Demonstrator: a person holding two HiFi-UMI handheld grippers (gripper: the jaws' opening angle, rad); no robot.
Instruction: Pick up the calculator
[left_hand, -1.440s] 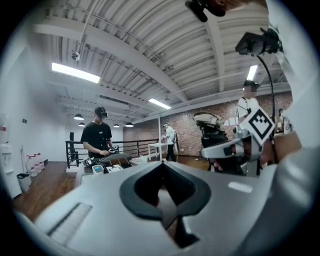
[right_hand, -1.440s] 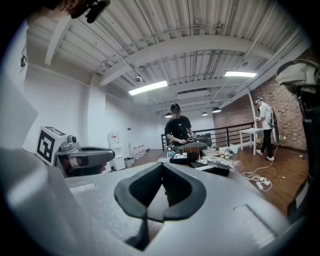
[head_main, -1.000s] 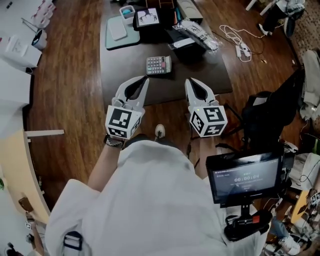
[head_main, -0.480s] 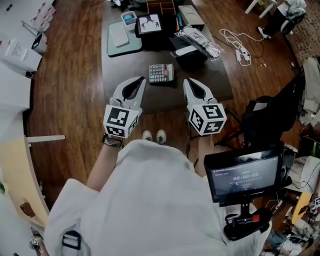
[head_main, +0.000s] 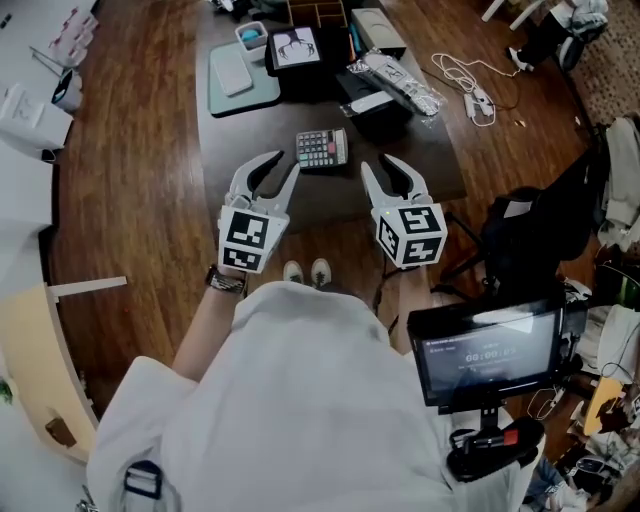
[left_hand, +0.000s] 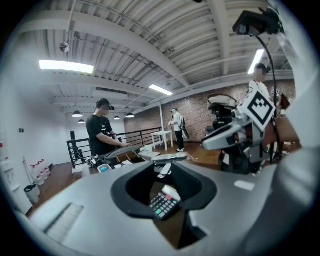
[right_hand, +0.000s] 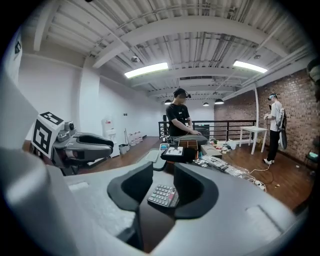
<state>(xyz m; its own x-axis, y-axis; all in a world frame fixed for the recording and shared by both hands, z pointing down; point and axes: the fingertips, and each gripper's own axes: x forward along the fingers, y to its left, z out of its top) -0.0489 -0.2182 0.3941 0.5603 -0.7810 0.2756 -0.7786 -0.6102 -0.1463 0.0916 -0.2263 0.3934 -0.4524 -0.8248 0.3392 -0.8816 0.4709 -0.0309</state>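
So the biggest thing here is the dark plank wood floor (head_main: 130, 180), and on it sits a dark brown rectangular table (head_main: 250, 135) with clutter along its far end. The person wearing the rig, in a loose white shirt (head_main: 300, 400), stands at the near edge of the table, looking straight down. Off to their right there's a small black screen on a stand (head_main: 488, 352).

At the far end of the table, in the right gripper view, someone in a black t-shirt and cap (right_hand: 179, 120) is leaning over the stuff there. Among it is a flat teal tray (head_main: 262, 92) with a pale slab on it, and next to that a black box topped with a white picture card (head_main: 295, 45).

The left gripper (head_main: 288, 162) and the right gripper (head_main: 374, 163), both white with marker cubes, hang side by side over the near table edge, pointing forward and a bit down. Jaws on both are opening. Neither has anything between its pads.

The small grey calculator with dark keys and a couple of coloured ones (head_main: 321, 149) lies flat on the table just past the fingertips, roughly centred between the two grippers and touching neither. Each gripper view shows it through the gap between the jaws: a bit right of centre from the left gripper (left_hand: 164, 201), about dead centre from the right one (right_hand: 162, 195).
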